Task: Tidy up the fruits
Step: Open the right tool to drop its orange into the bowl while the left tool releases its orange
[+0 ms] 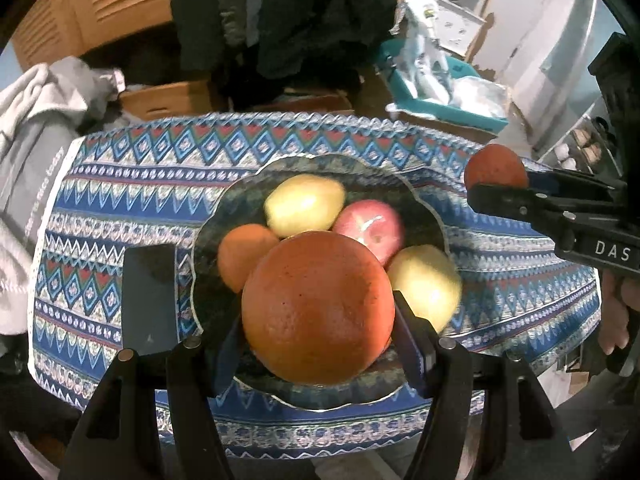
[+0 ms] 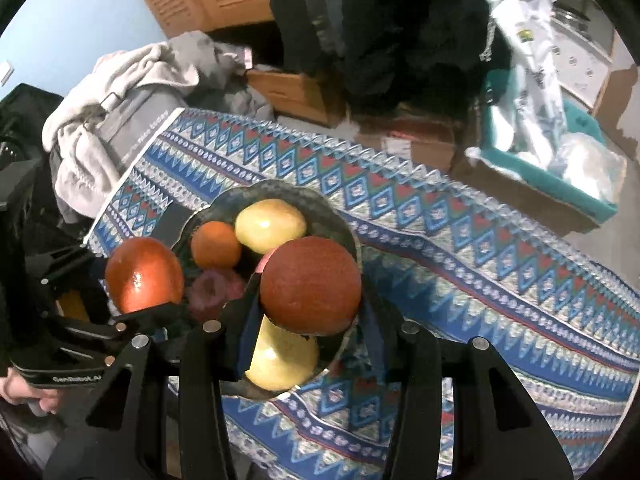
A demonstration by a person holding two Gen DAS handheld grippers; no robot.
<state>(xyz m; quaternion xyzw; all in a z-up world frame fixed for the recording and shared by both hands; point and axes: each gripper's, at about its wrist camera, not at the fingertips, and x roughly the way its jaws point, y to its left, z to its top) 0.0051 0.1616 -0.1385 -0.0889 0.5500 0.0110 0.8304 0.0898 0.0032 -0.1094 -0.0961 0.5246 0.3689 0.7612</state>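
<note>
Left jaws [image 1: 320,320]: I clamp a large orange [image 1: 318,308].
Right jaws [image 2: 310,304]: clamped on another orange [image 2: 310,284].
Below: bowl [image 1: 424,216] (lemons, apple crowding it).

The large round orange [image 1: 318,308] clamped in the left gripper [image 1: 318,320] hides the dark scalloped bowl's [image 1: 224,216] middle and part of the red apple [image 1: 370,230], while the right gripper's handle [image 1: 600,248] runs off the frame's edge.

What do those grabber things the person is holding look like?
Both are black plastic. The left gripper has two flat fingers with dark blue pads and silver pins at the joints. The right gripper has "DAS" in white letters on its side.
</note>
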